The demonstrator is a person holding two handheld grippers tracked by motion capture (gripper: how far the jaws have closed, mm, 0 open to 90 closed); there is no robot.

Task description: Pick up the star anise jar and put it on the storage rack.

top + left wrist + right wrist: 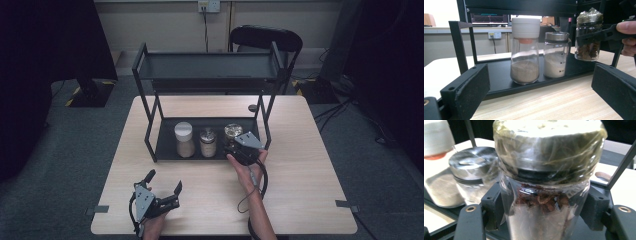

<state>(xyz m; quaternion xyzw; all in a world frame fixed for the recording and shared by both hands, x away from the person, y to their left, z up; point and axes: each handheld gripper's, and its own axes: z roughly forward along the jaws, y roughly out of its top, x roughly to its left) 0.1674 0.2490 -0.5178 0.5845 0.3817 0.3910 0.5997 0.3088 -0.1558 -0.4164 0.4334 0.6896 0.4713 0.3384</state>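
Note:
A black two-tier rack (150, 125) stands on the wooden table (300, 165). Its lower shelf (499, 75) carries a white-capped jar of brownish powder (183, 139) (525, 52) and a metal-lidded jar of white grains (207, 142) (556, 55). At the right end, my right gripper (233, 145) (544, 207) is shut on a film-wrapped jar of dark dried pieces (233, 131) (588, 37) (544, 170). In the left gripper view that jar looks raised slightly off the shelf. My left gripper (165, 181) (540, 95) is open near the table's front left and faces the rack.
The rack's upper shelf (207, 67) is bare. A small dark round thing (252, 107) lies on the table behind the rack's right leg. A black chair (265, 40) stands beyond the table. Bare tabletop lies to the left and right of the rack.

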